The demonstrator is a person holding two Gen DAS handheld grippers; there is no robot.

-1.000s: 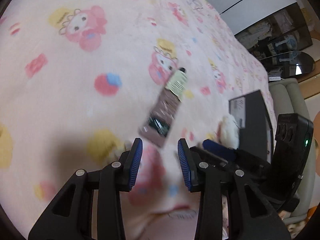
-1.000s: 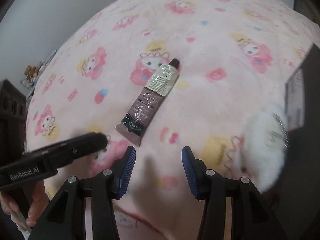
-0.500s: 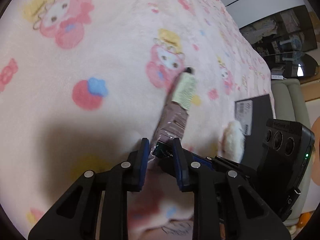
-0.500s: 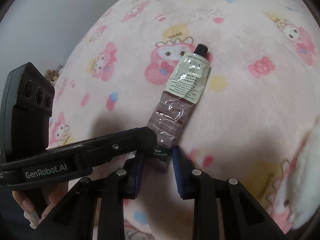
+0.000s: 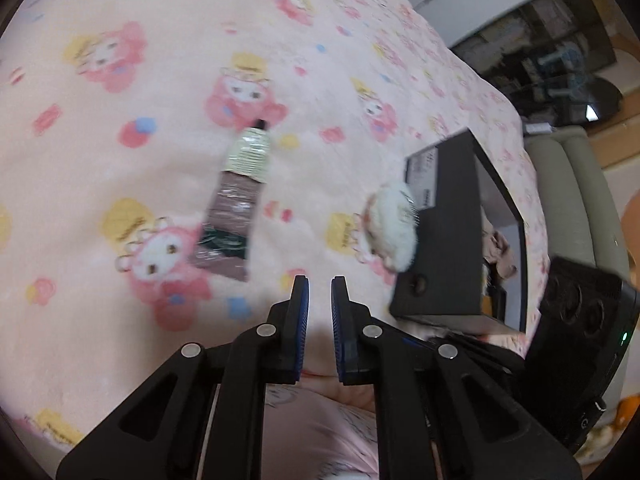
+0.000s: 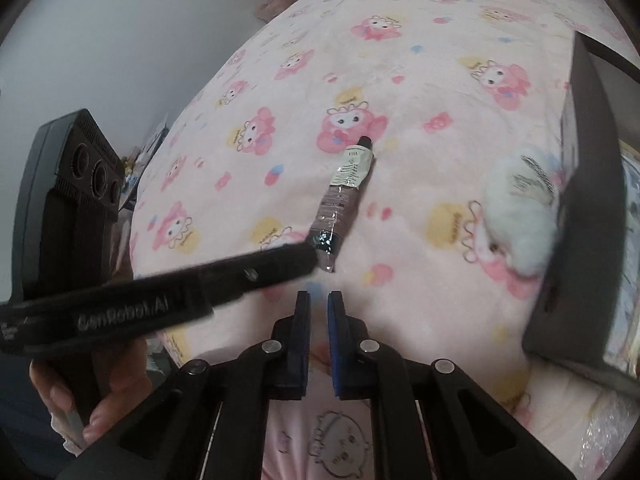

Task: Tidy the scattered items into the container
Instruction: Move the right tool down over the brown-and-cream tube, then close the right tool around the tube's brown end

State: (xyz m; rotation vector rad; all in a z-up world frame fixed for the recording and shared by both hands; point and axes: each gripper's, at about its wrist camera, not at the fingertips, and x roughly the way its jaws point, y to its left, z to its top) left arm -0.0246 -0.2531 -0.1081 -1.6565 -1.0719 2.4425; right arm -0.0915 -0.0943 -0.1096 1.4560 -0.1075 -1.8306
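Note:
A brown and cream tube (image 5: 236,200) lies flat on the pink cartoon blanket (image 5: 120,160); it also shows in the right wrist view (image 6: 344,196). A white fluffy toy (image 5: 394,226) rests against the black box (image 5: 448,232), the container, also seen from the right (image 6: 520,220) (image 6: 576,208). My left gripper (image 5: 319,288) is shut and empty, below and right of the tube's crimped end. My right gripper (image 6: 319,300) is shut and empty, just below the tube. The left gripper's finger (image 6: 224,276) reaches to the tube's end in the right wrist view.
The black box holds soft items (image 5: 498,252) inside. A beige sofa (image 5: 568,176) and a dark glass cabinet (image 5: 560,60) stand beyond the bed. A grey wall (image 6: 100,40) lies to the left. The person's hand (image 6: 96,396) holds the left gripper's handle.
Both grippers closed from wide open and pulled back from the tube. The tube stayed on the blanket, ungripped.

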